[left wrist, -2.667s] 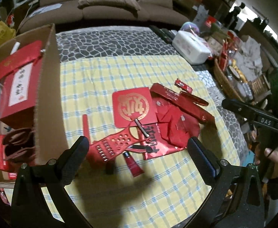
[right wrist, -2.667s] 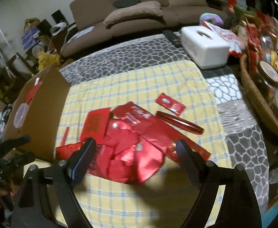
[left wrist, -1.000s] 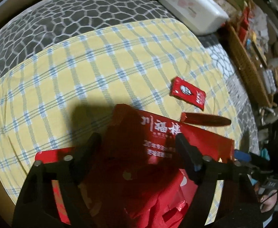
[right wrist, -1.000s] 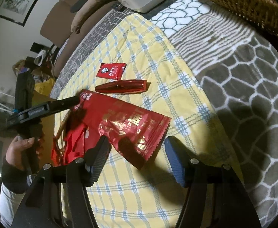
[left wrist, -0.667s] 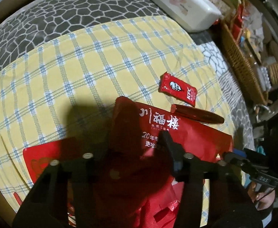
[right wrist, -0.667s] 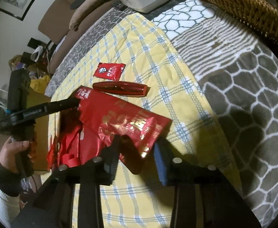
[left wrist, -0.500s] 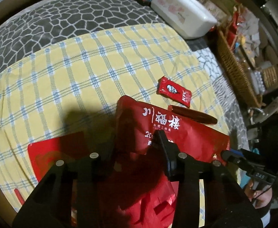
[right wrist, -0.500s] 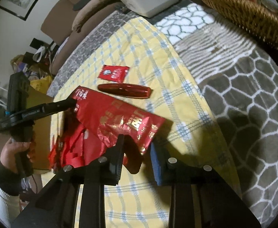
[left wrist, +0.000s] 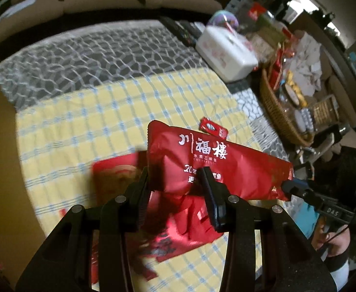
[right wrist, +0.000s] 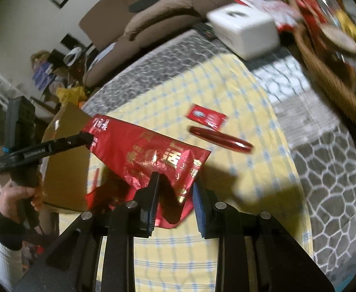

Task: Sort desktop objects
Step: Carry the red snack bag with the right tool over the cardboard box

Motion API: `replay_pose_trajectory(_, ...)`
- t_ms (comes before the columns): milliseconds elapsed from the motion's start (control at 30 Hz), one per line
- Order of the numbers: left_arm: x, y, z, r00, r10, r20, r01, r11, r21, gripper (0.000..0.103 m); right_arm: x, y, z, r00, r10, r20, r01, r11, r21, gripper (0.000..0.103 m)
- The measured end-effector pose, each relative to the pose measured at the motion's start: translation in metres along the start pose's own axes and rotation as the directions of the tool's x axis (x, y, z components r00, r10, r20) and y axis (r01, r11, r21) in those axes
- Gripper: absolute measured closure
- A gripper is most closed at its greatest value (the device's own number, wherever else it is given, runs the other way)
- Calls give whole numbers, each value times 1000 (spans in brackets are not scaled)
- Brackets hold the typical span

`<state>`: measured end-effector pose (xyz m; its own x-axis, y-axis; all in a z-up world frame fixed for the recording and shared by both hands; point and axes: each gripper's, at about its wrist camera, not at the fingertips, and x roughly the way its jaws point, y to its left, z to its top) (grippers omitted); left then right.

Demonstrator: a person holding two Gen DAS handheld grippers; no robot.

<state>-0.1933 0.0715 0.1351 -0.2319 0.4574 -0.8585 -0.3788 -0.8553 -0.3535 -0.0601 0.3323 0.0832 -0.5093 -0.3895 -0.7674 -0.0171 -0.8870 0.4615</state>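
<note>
Foil now hangs clear of the desk (left wrist: 63, 126): the long red packet (left wrist: 216, 168) is stretched between my two grippers, and a second ago it was still lying flat on the yellow checked cloth with both sets of jaws wide around its ends. Since then both have closed. My left gripper (left wrist: 178, 182) pinches the end printed with white characters, and my right gripper (right wrist: 175, 187) clamps the crumpled gold-printed end, so each is shut on the packet. Both hands have come up, and the packet rides above the heap of red paper (left wrist: 185, 221) with its shadow thrown on the cloth below.

For the sort, I judge this means the pick is done and the carry is what remains. The cardboard box (right wrist: 65, 160) stands just beside the left end, in the right wrist view, and looks the likely place for it. The small red sachet (right wrist: 207, 118) and the red pen-like tube (right wrist: 221, 140) lie untouched on the cloth, well apart from the packet, so I count them as left to sort.
</note>
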Motion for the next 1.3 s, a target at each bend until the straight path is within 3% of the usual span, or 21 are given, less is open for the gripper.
replay_pose_trajectory(433, -130, 94, -21, 987, 41, 153, -21, 991, -133, 66, 8, 148, 41, 999, 43, 5, -41, 977, -209, 76)
replay_pose_trajectory(767, -200, 193, -51, 967, 131, 218, -75, 966, -248, 66, 67, 263, 55, 995, 88, -46, -98, 938, -334, 76)
replay_pose_trajectory(1033, -216, 276, -62, 957, 173, 232, -87, 938, -336, 66, 138, 328, 69, 993, 84, -88, -113, 901, -419, 76)
replay_pose_trajectory(1300, -192, 338, -53, 961, 186, 206, -97, 920, -379, 66, 206, 351, 84, 995, 51, -81, -84, 868, -489, 76)
